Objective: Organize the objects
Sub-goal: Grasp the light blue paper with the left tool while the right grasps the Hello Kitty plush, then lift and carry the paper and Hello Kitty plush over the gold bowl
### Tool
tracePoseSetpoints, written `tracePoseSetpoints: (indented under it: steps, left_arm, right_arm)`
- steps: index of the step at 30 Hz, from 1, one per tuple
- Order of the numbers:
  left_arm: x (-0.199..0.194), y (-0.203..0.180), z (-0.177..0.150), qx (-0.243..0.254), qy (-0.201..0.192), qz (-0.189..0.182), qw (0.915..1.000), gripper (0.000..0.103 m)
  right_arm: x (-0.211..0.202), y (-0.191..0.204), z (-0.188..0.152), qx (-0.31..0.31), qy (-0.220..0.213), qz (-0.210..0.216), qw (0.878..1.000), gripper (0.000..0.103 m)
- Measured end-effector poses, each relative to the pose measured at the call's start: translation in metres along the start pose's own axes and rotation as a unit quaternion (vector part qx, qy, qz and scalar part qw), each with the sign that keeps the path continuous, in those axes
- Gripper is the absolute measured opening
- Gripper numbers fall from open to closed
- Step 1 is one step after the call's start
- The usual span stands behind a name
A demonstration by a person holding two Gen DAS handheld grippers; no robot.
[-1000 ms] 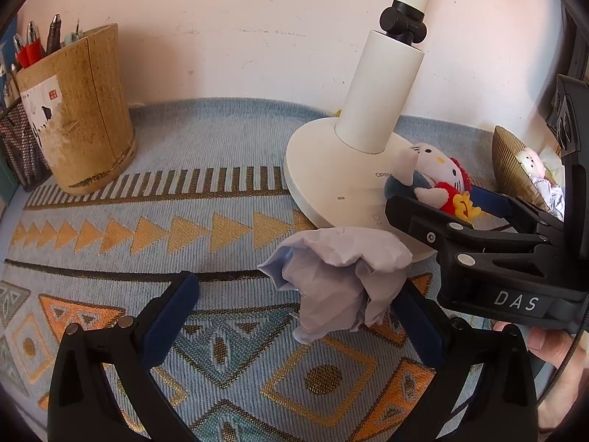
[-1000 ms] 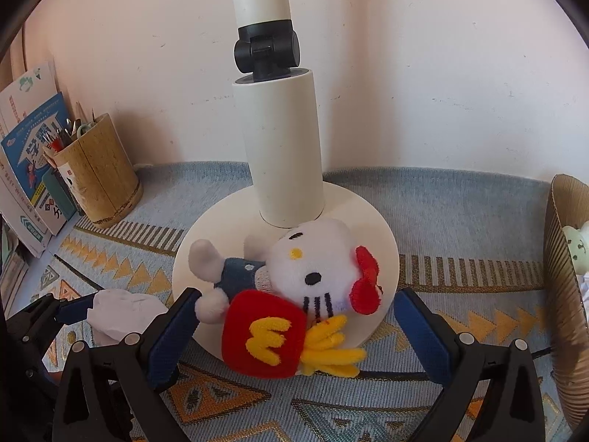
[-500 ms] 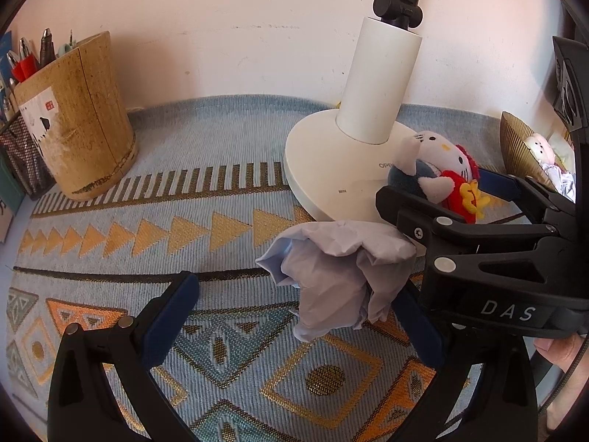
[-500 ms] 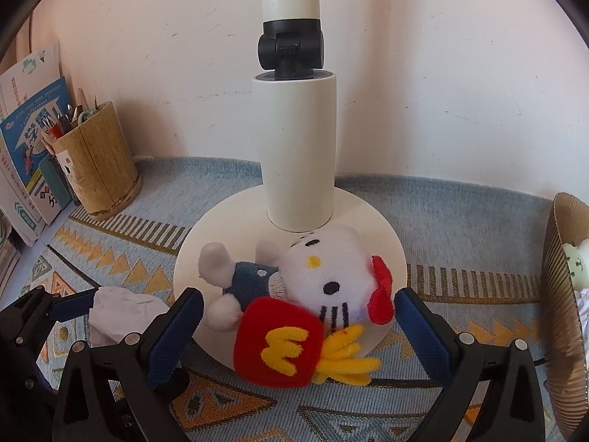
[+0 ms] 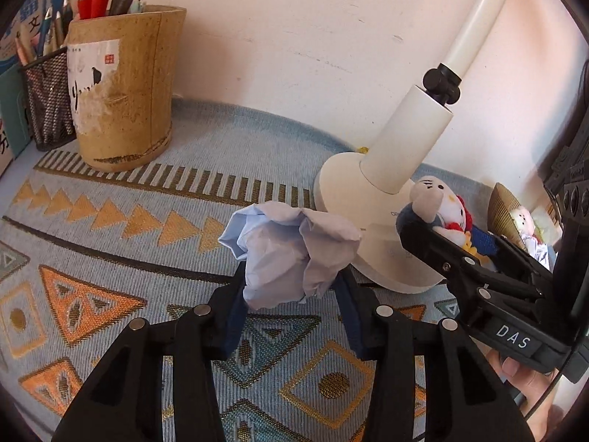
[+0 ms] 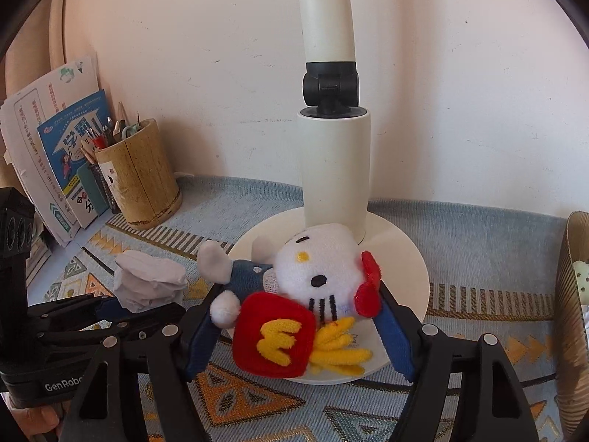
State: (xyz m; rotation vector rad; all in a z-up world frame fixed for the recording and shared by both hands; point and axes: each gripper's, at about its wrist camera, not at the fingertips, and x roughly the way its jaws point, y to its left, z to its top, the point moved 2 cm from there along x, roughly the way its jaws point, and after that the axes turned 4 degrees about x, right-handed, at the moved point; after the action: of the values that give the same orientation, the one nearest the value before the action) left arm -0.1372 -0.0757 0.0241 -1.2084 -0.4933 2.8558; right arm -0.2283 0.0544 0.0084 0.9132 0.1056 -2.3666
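Leftmost, booklets (image 6: 62,147) lean on the wall beside a black mesh holder (image 5: 48,99) of pens and a cork-coloured cup (image 5: 121,88) holding more pens and what may be scissors, too small to be sure. All stand on the patterned cloth (image 5: 110,221) covering the desk. Next, the left gripper (image 5: 291,294) has its blue pads pressed in on a crumpled pale-blue paper (image 5: 291,250), held just above the cloth. Further right, a white lamp base (image 6: 405,258) carries a white cat plush (image 6: 294,294) with a red fries pouch; the right gripper (image 6: 294,328) has narrowed around it, pads touching both sides. At far right stands a ribbed brown basket (image 6: 567,313) with a small pale plush (image 5: 521,219) inside.
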Motion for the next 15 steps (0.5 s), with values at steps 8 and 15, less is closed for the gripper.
tracePoseSetpoints:
  steps: [8,15]
  left_arm:
    - [-0.004,-0.010,-0.003,0.018,-0.008,0.027,0.9994,0.042]
    - [0.005,-0.016,0.002,0.024,-0.004,0.044,0.9987,0.042]
  right_arm:
    - [-0.002,-0.003,0.000,0.003,-0.001,0.005,1.000,0.075]
    - [-0.005,-0.006,0.000,0.012,-0.005,0.007,1.000,0.075]
